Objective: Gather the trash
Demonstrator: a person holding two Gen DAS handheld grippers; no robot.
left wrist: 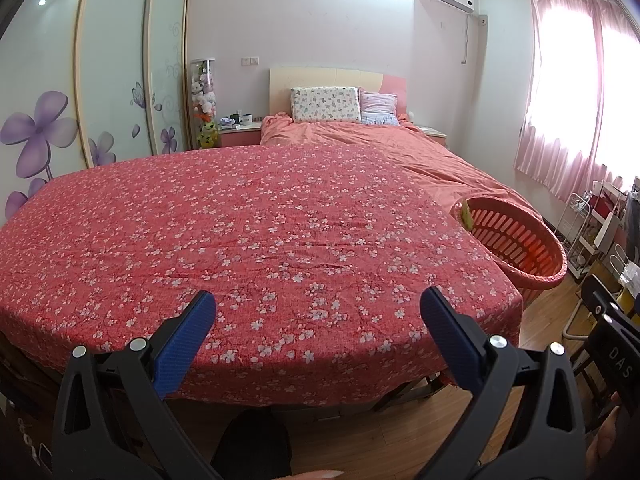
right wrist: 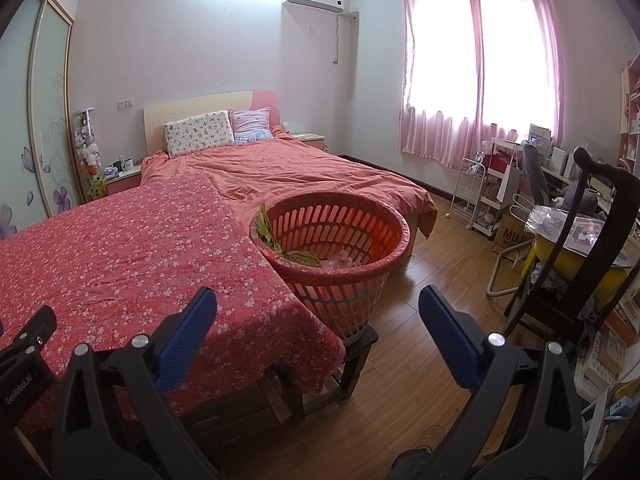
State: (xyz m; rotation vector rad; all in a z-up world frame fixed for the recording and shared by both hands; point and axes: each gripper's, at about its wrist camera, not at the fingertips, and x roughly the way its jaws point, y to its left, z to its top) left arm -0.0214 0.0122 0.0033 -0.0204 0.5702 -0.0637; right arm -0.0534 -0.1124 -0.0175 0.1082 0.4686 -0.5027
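Note:
An orange slotted basket (right wrist: 352,268) stands on a dark stool (right wrist: 360,344) at the right edge of a table covered by a red flowered cloth (right wrist: 132,264). Inside it lie a yellow-green wrapper (right wrist: 276,240) and a clear crumpled plastic piece (right wrist: 340,260). The basket also shows at the right in the left wrist view (left wrist: 516,240), with the wrapper at its rim (left wrist: 466,216). My left gripper (left wrist: 318,308) is open and empty above the cloth's near edge (left wrist: 240,240). My right gripper (right wrist: 318,308) is open and empty, in front of the basket.
A bed with an orange cover (right wrist: 288,172) and pillows lies beyond the table. A dark wooden chair (right wrist: 580,248), a yellow tub (right wrist: 576,260), a white wire rack (right wrist: 472,188) and a cluttered desk stand at the right. The wooden floor (right wrist: 432,280) lies between.

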